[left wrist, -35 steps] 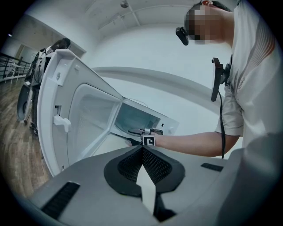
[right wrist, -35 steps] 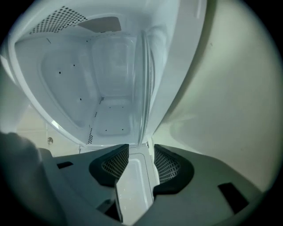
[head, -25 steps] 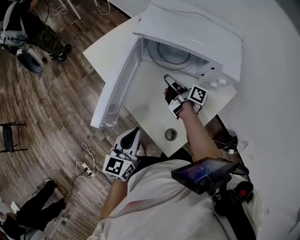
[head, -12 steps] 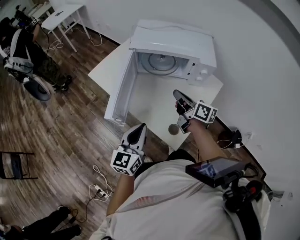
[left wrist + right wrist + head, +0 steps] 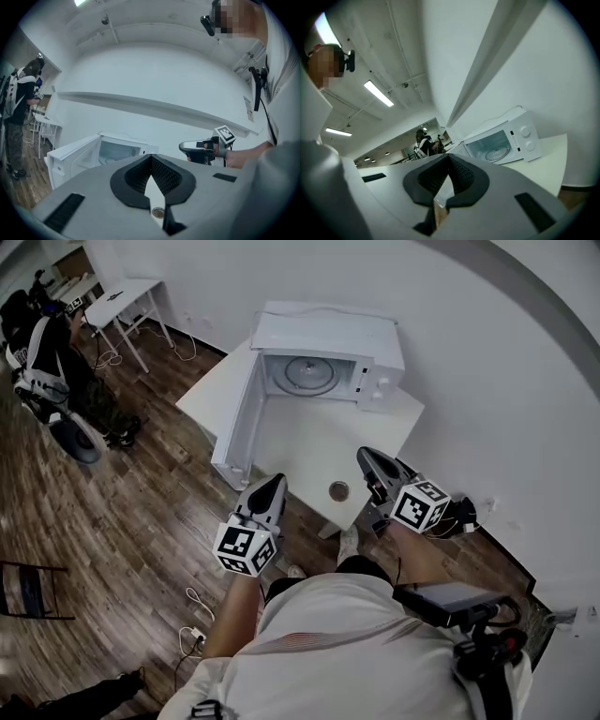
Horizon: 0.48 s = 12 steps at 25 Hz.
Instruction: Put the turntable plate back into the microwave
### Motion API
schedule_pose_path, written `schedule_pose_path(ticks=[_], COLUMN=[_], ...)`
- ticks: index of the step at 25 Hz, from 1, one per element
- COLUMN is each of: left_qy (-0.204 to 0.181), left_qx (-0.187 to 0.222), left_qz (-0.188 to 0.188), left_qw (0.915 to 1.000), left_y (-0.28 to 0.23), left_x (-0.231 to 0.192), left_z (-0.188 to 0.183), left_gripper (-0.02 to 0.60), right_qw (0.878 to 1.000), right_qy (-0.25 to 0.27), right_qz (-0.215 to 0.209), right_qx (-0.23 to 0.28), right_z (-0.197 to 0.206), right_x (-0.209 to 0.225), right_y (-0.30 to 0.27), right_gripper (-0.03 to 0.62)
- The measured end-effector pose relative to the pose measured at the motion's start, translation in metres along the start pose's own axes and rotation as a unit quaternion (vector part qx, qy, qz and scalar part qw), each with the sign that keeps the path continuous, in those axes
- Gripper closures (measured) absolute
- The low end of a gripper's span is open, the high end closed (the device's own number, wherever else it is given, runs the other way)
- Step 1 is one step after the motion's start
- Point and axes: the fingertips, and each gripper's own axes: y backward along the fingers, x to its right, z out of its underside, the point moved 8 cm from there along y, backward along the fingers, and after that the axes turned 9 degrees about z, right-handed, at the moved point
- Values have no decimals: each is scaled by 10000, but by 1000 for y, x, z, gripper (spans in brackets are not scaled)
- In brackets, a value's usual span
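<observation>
Plate (image 5: 309, 374): lies flat inside the microwave (image 5: 328, 334), in the middle of the cavity floor, touched by neither gripper.
Microwave: stands at the far end of the table (image 5: 300, 442), its back near the wall (image 5: 487, 352); the knob panel is on the right of the cavity.
Door (image 5: 242, 418): swung fully out to the left, standing roughly square to the microwave's front; its free end reaches about to the table's left edge.
Open room: a broad bare stretch of tabletop runs from the cavity mouth to the near edge, bounded by the door on the left and the table's right edge by the wall.
Round item (image 5: 338, 489): small, alone on the table, just inside the near edge and well apart from the microwave.
Left gripper (image 5: 273, 482): jaws closed with nothing between them; it points toward the table from the near-left corner, close to the door's free end, held over the floor (image 5: 141, 493).
Right gripper (image 5: 368, 458): jaws closed and empty; its tip sits by the table's near-right edge, just right of the round item.
Gap between grippers: the table's near corner and the round item lie in it.
Background: a person (image 5: 56, 362) stands well apart at the far left.
</observation>
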Motion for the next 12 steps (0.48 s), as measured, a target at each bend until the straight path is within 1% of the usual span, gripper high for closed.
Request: schedule_pose_path(ticks=[5,9,12], left_qy=[-218,-393,-358], left_qx=[-20,-43,-63], left_qz=[37,-101,-256], left_qw=[9998,9992,9990], left_y=[-3,-3,-8], left_x=[15,35,49], left_z=[-16,-20,-18], left_gripper=[571,571,571], right_qw=[9985,9953,9939], right_qy=[498,909,1020], right_qz=[130,136,54], right_qx=[173,320,414], right_z=[-4,-16,-27], right_x=[-11,-12,-5], right_y=[33,52,64], right_gripper=[588,588,588])
